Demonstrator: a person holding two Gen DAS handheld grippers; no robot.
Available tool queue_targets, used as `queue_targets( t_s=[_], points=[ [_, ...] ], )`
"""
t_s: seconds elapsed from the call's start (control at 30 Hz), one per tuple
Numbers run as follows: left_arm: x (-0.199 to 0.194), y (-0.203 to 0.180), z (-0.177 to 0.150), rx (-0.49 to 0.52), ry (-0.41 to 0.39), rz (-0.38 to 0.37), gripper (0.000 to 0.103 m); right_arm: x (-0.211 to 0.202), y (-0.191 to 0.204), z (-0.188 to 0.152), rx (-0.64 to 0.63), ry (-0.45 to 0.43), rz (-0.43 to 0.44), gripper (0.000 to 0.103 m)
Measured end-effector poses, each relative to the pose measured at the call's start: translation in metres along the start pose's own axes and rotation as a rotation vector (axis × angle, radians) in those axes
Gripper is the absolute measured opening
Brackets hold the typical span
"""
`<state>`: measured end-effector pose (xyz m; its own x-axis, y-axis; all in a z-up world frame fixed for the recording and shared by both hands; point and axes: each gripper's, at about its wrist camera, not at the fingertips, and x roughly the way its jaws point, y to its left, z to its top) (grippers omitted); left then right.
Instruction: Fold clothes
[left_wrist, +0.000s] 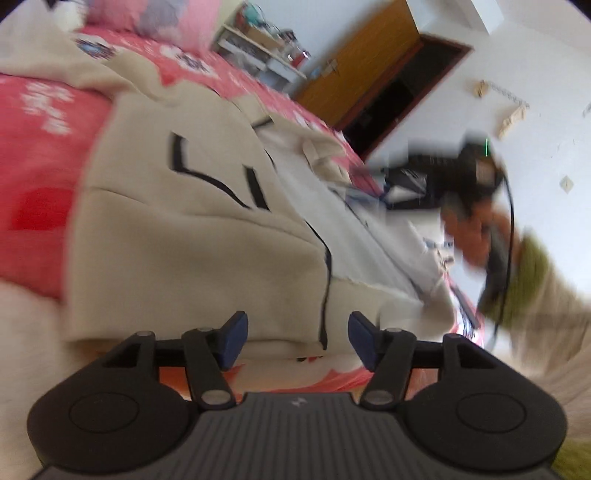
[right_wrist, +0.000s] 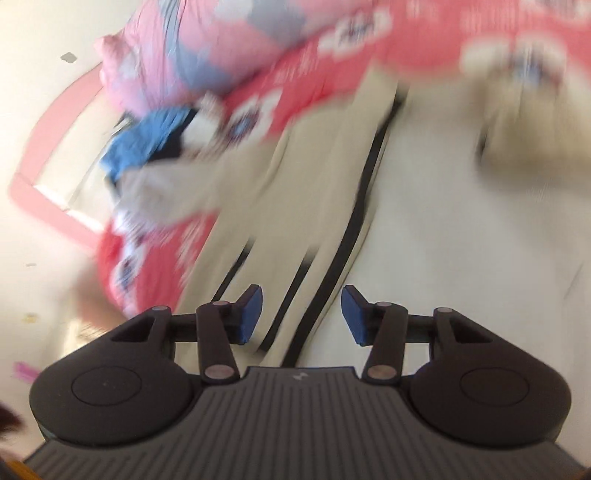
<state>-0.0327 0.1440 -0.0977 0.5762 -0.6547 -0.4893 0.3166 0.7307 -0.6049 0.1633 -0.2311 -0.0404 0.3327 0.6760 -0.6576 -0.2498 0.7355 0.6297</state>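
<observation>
- Plainly, the task's thing is the cream garment (left_wrist: 192, 236), a fleecy piece with black trim lines, spread over the bed (left_wrist: 33, 155) with its pink-red printed cover.
- Left first: the left hand-held gripper (left_wrist: 297, 341) hangs just above the near hem of the garment, jaws apart, nothing between the blue pads (left_wrist: 232, 339).
- From that gripper the cloth runs straight ahead and away, its long axis following the black zip line (left_wrist: 325, 288) toward the far pillow (left_wrist: 147, 14).
- Further right in the same view, the person's hand (left_wrist: 476, 236) carries the right hand-held gripper above the opened, paler side of the garment, blurred, with a green sleeve (left_wrist: 532, 273) behind it.
- In the right wrist view, the right hand-held gripper (right_wrist: 302, 315) also stands with jaws apart and empty, tilted down over the cream garment (right_wrist: 424, 236).
- Black trim stripes (right_wrist: 354, 221) pass under and between its pads, running away up the picture, so the cloth lies directly below and ahead.
- Off to its left a blue cloth heap (right_wrist: 147, 140) sits on the bed (right_wrist: 314, 74), apart from the garment.
- My judgement: both grippers are over the garment, the left nearer the hem, the right nearer the open flap, so a fold across the zip axis would likely start from the right.
</observation>
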Motion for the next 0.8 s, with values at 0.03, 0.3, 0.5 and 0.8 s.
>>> queue_targets(
  t_s=[0.03, 0.3, 0.5, 0.8],
  points=[
    [-0.01, 0.006, 0.002, -0.027, -0.032, 0.032, 0.062, 0.009, 0.0, -0.017, 0.015, 0.021, 0.008, 0.047],
    [-0.024, 0.044, 0.02, -0.112, -0.15, 0.39, 0.062, 0.061, 0.0, -0.04, 0.089, -0.056, -0.028, 0.043],
    [0.002, 0.06, 0.037, -0.173, -0.094, 0.412, 0.046, 0.082, 0.001, -0.017, 0.094, -0.074, -0.001, 0.004],
    [-0.002, 0.078, 0.032, -0.245, -0.072, 0.279, 0.037, 0.082, -0.009, -0.007, 0.037, -0.085, -0.089, 0.008]
  ],
)
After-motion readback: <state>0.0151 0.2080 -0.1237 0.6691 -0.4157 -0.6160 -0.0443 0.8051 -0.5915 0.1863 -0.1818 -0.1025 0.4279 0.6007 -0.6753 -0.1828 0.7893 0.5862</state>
